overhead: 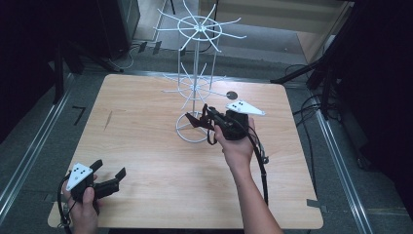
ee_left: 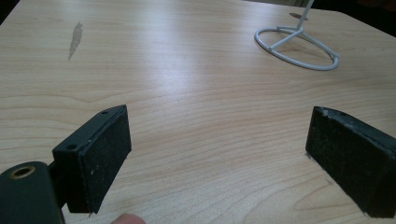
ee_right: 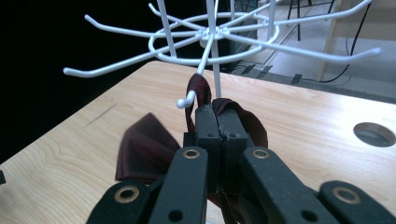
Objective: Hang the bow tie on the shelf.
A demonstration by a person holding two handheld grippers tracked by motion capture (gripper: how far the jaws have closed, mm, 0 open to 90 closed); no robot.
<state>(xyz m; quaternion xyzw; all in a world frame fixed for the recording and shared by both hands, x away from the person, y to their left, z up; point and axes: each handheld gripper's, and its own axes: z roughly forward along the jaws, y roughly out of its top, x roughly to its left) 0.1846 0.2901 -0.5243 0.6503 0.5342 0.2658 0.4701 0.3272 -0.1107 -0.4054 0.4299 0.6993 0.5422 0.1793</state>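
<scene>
Right gripper is clamped tight on a dark red bow tie, holding it up at the white rack, its strap looped over the tip of a lower hook. Left gripper sits low at the near table corner, jaws wide apart, nothing between them.
</scene>
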